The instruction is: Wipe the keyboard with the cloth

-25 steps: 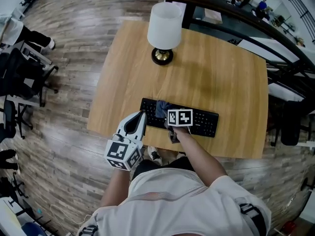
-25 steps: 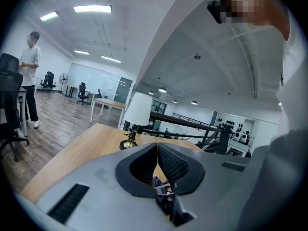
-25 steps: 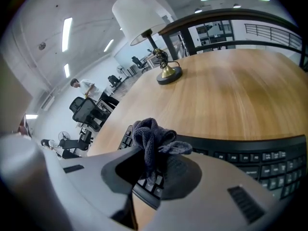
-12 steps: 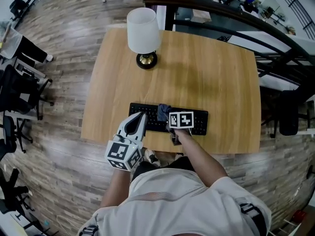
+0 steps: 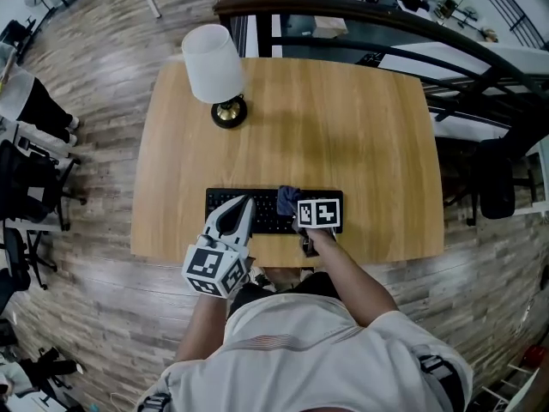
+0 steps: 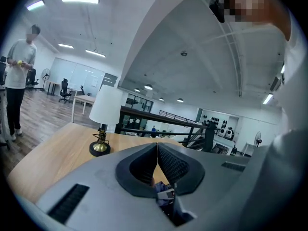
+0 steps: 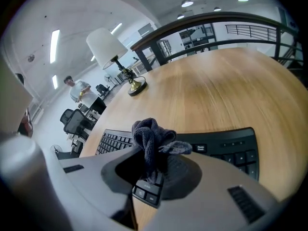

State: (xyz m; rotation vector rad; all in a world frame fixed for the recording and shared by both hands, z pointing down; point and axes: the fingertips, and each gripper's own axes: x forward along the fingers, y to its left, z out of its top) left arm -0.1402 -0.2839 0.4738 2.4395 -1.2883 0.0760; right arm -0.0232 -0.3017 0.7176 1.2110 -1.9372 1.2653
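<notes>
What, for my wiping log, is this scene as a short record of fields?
table: wooden
keyboard: black, at table's near edge
cloth: dark grey, bunched, over keyboard's middle
right gripper: shut on cloth
left gripper: shut, empty, by keyboard's left part
lamp: white shade, far left of table

The keyboard (image 5: 270, 217) is black and full-width; it lies flat on the tabletop (image 5: 343, 127), close to the near edge, its long side running along that edge; its keys face up. The cloth (image 7: 150, 137) is dark grey-blue and bunched into a crumpled wad; it is pinched in the right gripper (image 7: 153, 165), standing up over the keyboard's middle, its lower end at the keys.
</notes>
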